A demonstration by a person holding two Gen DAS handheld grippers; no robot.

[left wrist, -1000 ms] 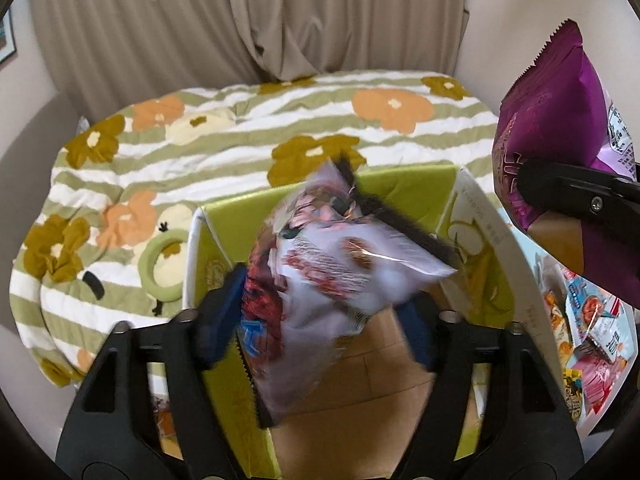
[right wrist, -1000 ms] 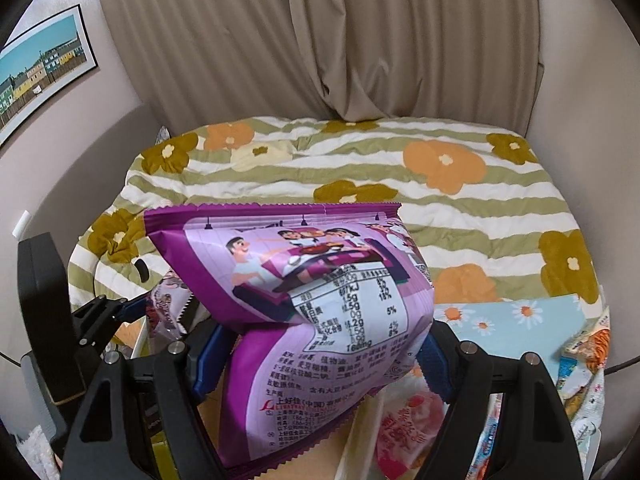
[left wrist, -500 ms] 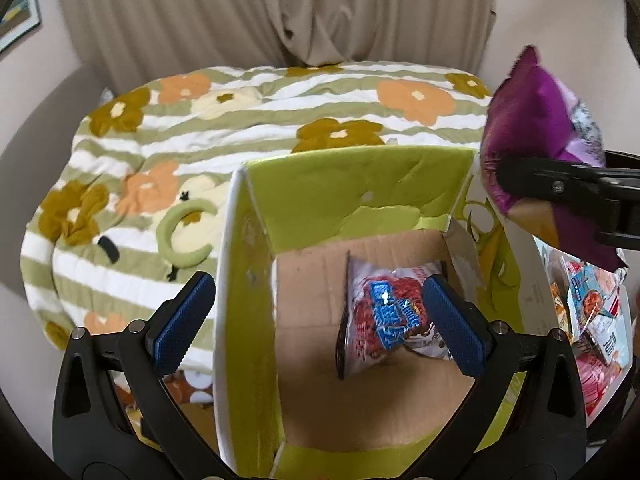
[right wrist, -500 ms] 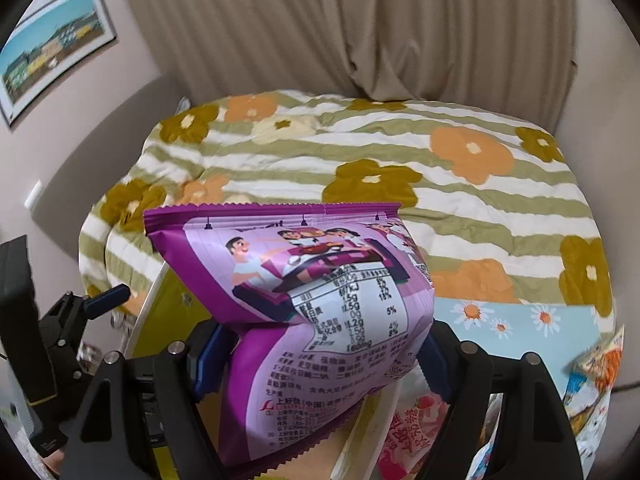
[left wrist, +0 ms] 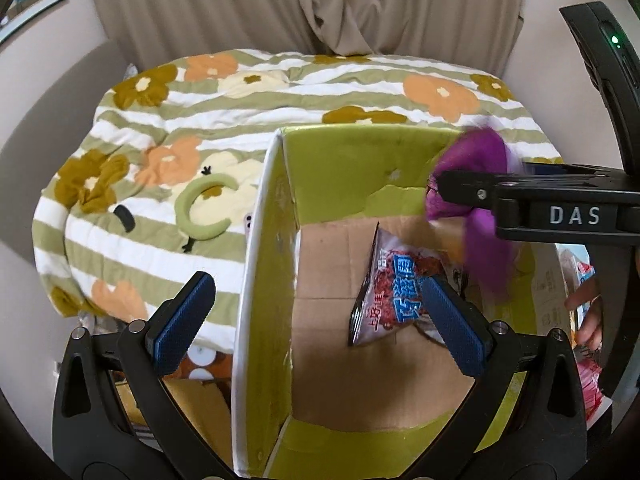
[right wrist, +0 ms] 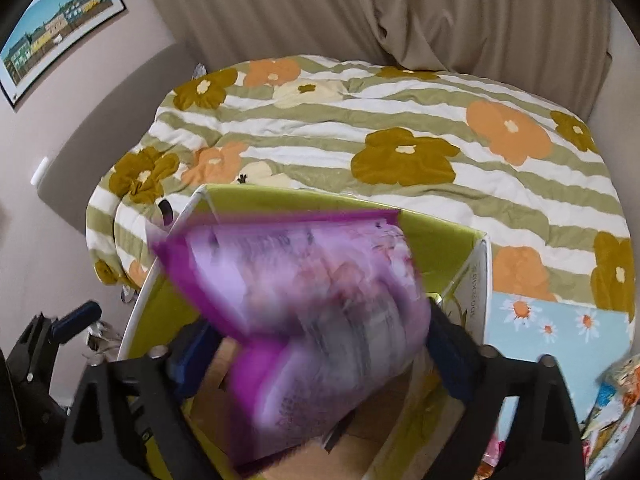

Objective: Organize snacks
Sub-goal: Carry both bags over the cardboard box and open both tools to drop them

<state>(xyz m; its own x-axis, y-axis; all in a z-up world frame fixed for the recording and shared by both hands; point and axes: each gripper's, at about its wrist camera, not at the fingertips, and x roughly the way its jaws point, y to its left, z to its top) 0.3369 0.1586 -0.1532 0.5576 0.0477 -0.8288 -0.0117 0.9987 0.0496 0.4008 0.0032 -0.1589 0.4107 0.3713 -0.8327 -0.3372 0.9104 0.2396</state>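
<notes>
A green cardboard box [left wrist: 264, 240] stands open on the bed. A red and white snack bag [left wrist: 396, 292] lies on its brown floor. My left gripper [left wrist: 316, 320] is open and empty above the box's left wall. My right gripper [right wrist: 316, 344] is over the box; its fingers stand wide apart around a purple snack bag [right wrist: 320, 308], which is blurred and tilting down into the box [right wrist: 440, 236]. The purple bag [left wrist: 472, 208] also shows blurred in the left wrist view, beside the right gripper's finger [left wrist: 520, 196].
A striped floral quilt [left wrist: 200, 128] covers the bed behind the box. A pale blue daisy cloth [right wrist: 560, 328] with more snack packets [right wrist: 612, 392] lies to the right. Beige curtains hang at the back.
The right gripper moved left over the box and spread its fingers; the purple bag now slips downward, blurred. The left gripper drifted left, staying open. The red bag lies still in the box.
</notes>
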